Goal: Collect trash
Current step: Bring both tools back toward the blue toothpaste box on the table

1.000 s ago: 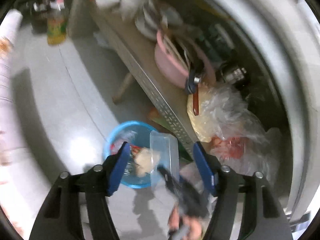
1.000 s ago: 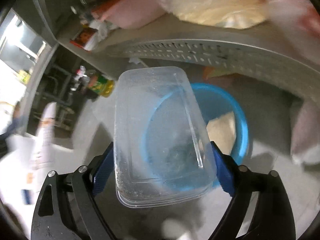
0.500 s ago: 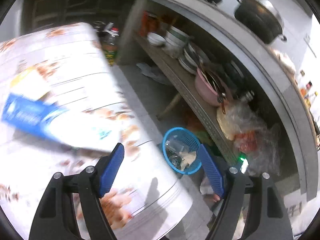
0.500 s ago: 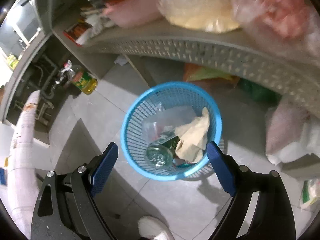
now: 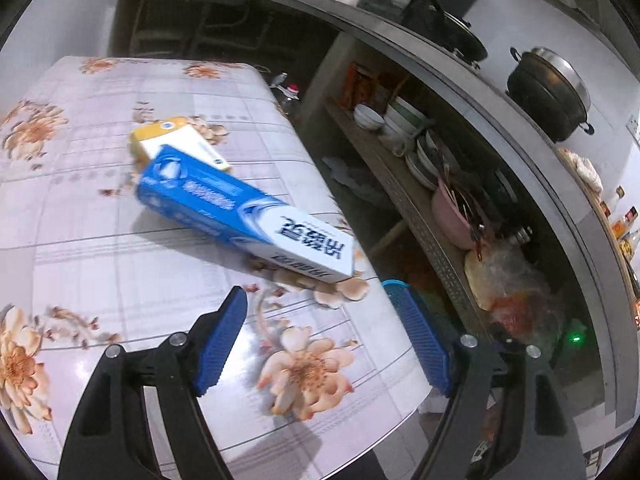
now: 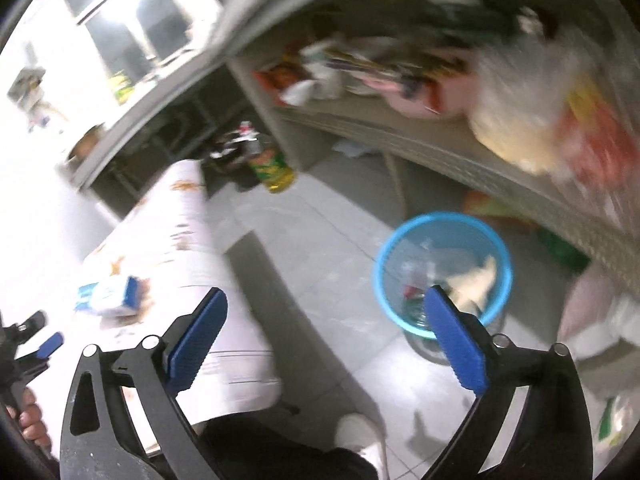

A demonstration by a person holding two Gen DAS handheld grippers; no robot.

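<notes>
A blue-and-white toothpaste box (image 5: 244,216) lies on the floral-cloth table (image 5: 100,248), and a small yellow-and-white box (image 5: 176,140) lies just behind it. My left gripper (image 5: 320,308) hovers open above the table, just short of the toothpaste box's near end, with nothing between its fingers. The blue mesh basket (image 6: 380,276) stands on the floor and holds a clear container, crumpled paper and a can. My right gripper (image 6: 324,296) is above and to the left of the basket. Its jaws are opening and nothing is between them. The left gripper (image 6: 40,344) shows at that view's left edge.
A metal shelf (image 5: 416,216) with bowls, a pink basin and plastic bags runs along the right, and the basket's rim (image 5: 394,285) peeks out below it. A pot (image 5: 548,92) sits on the counter. An oil bottle (image 6: 274,166) stands on the floor. A person's shoe (image 6: 360,436) is near the table.
The clear container left my right gripper and now lies in the basket; that gripper rose and swung left. My left gripper swung from the basket up over the table to the toothpaste box.
</notes>
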